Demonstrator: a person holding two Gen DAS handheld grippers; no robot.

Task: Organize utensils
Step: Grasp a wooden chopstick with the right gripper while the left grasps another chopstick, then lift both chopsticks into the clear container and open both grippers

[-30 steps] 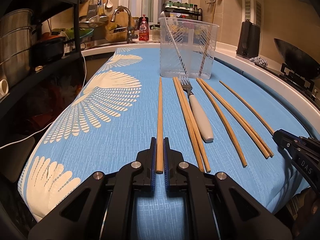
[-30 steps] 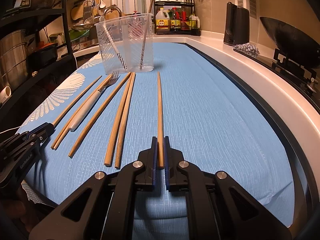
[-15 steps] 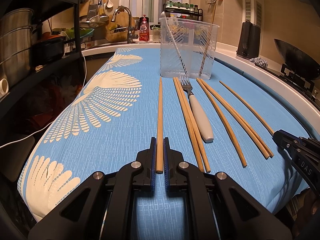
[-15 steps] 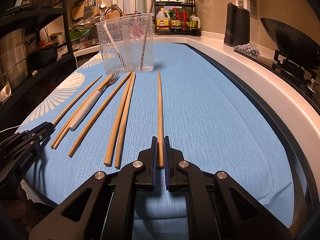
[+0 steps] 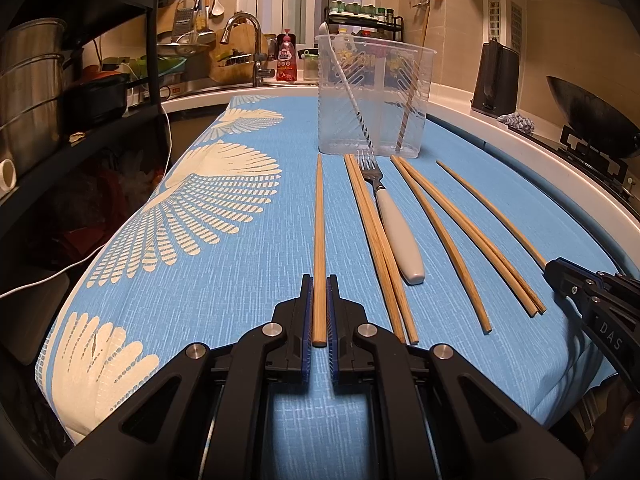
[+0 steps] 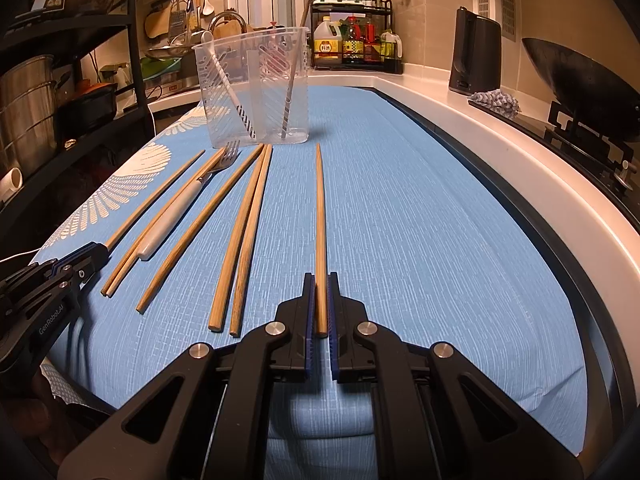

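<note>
Several wooden chopsticks and a white-handled fork (image 5: 394, 236) lie in a row on the blue cloth (image 5: 248, 280). My left gripper (image 5: 319, 284) is shut on the near end of the leftmost chopstick (image 5: 319, 224), which rests flat on the cloth. My right gripper (image 6: 321, 282) is shut on the near end of the rightmost chopstick (image 6: 320, 208), also flat. A clear plastic utensil holder (image 5: 374, 96) stands upright beyond the row, holding a striped-handled utensil and one chopstick. The holder (image 6: 256, 88) and fork (image 6: 176, 212) also show in the right wrist view.
A black shelf with metal pots (image 5: 32, 92) stands at the left. A sink and tap (image 5: 248, 48) lie behind the holder. A dark wok on a stove (image 6: 580, 76) and a black kettle (image 6: 476, 56) are at the right, past the white counter edge (image 6: 520, 160).
</note>
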